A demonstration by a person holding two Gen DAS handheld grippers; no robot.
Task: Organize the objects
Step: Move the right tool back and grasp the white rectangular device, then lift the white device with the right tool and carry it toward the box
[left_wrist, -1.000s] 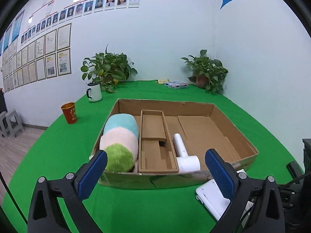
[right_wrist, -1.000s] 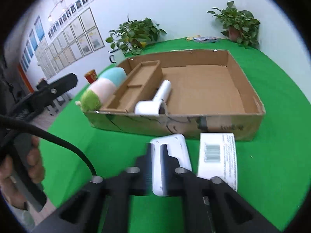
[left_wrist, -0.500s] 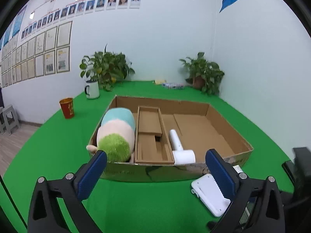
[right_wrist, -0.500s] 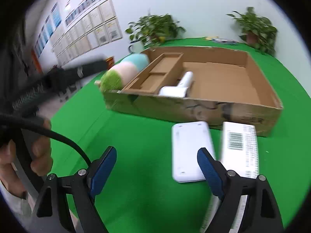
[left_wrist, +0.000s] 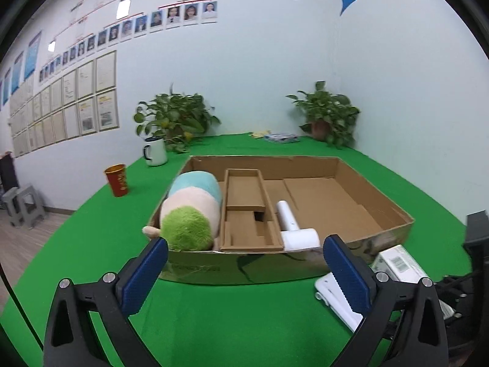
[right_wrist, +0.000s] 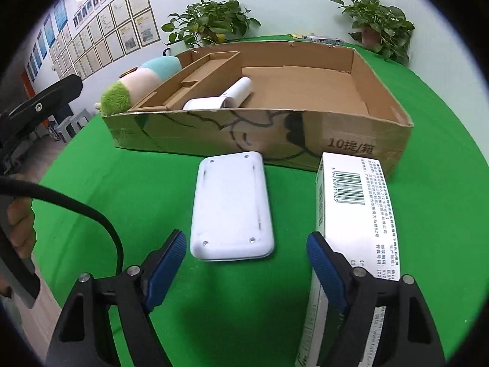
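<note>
My right gripper (right_wrist: 246,263) stood with its jaws wide apart and held nothing. It hovered low over the green tabletop (right_wrist: 128,183), and the white flat device (right_wrist: 231,206) lay on the cloth just ahead of the gap between the jaws, underside up. The white barcoded box (right_wrist: 351,214) lay beside the device, to its right, along my right finger (right_wrist: 325,278); I could not tell whether the finger touched it. Both items rested just in front of the near wall of the cardboard box (right_wrist: 259,131). My left gripper (left_wrist: 243,270) was likewise spread open and empty, and it faced the cardboard box (left_wrist: 244,267) from the front. Inside the box, the plush toy (left_wrist: 191,211) filled the left compartment, a cardboard insert (left_wrist: 247,211) occupied the middle, and the white hair dryer (left_wrist: 293,226) lay just right of the insert, its head against the near wall. A white mug (left_wrist: 156,151) and a red cup (left_wrist: 116,179) stood on the table, well apart from the box, to its left.
</note>
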